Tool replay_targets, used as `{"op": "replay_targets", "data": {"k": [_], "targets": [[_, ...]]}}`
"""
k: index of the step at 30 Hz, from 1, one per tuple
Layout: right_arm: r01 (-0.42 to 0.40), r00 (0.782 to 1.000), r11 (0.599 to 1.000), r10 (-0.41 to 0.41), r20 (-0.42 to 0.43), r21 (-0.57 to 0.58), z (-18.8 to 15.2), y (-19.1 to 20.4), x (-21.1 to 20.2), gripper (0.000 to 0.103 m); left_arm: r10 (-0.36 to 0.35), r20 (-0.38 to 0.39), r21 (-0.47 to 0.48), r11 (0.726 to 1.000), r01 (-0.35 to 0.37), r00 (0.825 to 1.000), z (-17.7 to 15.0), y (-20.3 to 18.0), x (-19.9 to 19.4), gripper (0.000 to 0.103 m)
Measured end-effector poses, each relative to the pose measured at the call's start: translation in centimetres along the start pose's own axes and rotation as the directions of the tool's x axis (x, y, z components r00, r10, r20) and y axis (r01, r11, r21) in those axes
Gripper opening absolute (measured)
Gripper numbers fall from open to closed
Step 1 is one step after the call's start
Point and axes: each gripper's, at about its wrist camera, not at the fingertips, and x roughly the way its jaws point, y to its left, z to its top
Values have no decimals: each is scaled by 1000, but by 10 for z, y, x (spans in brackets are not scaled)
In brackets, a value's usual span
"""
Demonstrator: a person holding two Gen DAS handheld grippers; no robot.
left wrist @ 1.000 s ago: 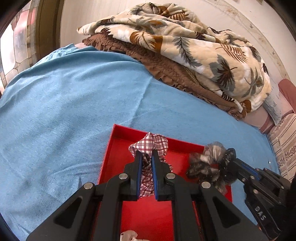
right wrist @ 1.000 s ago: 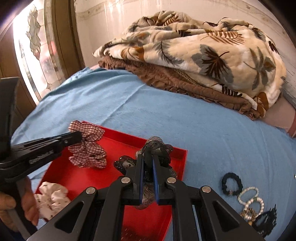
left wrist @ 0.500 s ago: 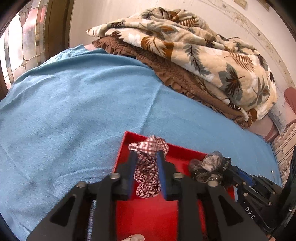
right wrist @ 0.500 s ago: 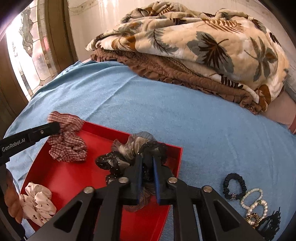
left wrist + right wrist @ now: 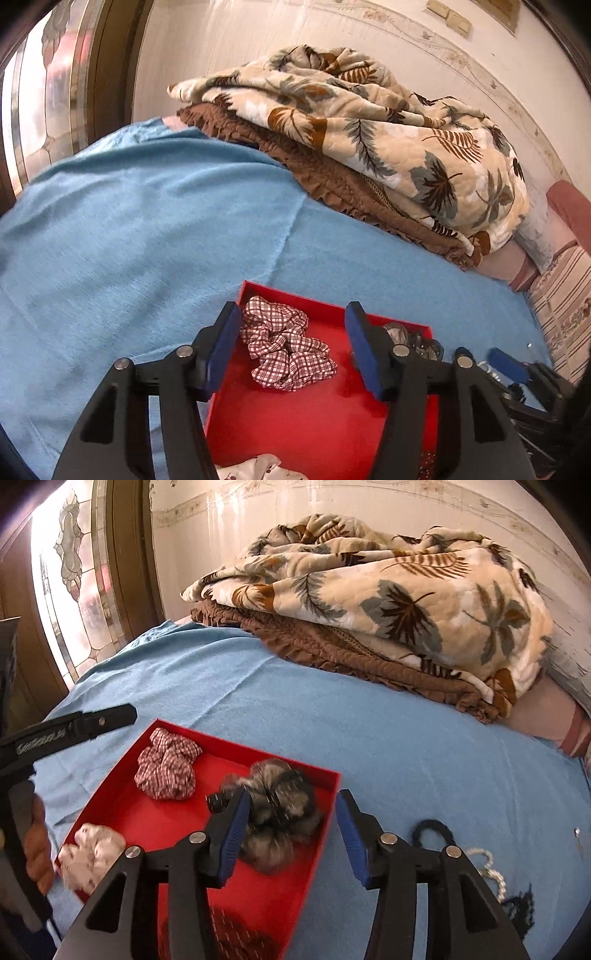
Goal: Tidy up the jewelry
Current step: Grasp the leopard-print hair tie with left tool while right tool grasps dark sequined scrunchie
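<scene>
Here: blue bedspread (image 5: 369,716) with folded leaf-print quilt (image 5: 388,602) at back. Red tray (image 5: 122,764) lies on spread. Inside: plaid scrunchie (image 5: 286,345) at far corner, grey scrunchie (image 5: 280,819) by right wall, pale scrunchie (image 5: 88,860) near front. Left gripper (image 5: 291,345) jaws opening, plaid scrunchie lying loose between them. Right gripper (image 5: 288,829) jaws opening, grey scrunchie lying loose between them. Dark band (image 5: 432,830) and pearl bracelet (image 5: 491,871) lie on spread beside tray.
</scene>
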Motion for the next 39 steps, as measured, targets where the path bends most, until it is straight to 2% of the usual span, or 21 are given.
{"op": "replay_targets", "data": {"k": [6, 11, 16, 23, 27, 31, 37, 39], "targets": [[59, 998, 997, -60, 27, 39, -37, -37, -48, 59, 61, 29, 78, 995, -63, 998, -11, -14, -11, 59], [112, 992, 982, -118, 35, 150, -75, -90, -85, 64, 67, 57, 136, 988, -74, 996, -29, -32, -28, 59], [194, 979, 950, -203, 13, 245, -110, -147, -110, 65, -1, 66, 156, 988, -10, 998, -52, -59, -56, 59], [262, 962, 907, -274, -12, 331, -151, -214, -125, 65, -75, -33, 208, 975, 80, 997, -91, -111, -74, 59], [217, 972, 908, -235, 6, 359, -157, -230, -117, 65, -97, -96, 279, 953, 120, 991, -109, -156, -74, 59], [126, 989, 916, -147, 26, 382, -158, -235, -102, 64, -119, -164, 308, 937, 166, 979, -120, -201, -58, 59], [24, 998, 915, -46, 43, 403, -152, -241, -87, 63, -116, -236, 301, 935, 186, 965, -128, -252, -11, 57], [-2, 999, 901, -15, 35, 434, -153, -246, -80, 58, -99, -252, 310, 934, 177, 963, -133, -266, 7, 53]]}}
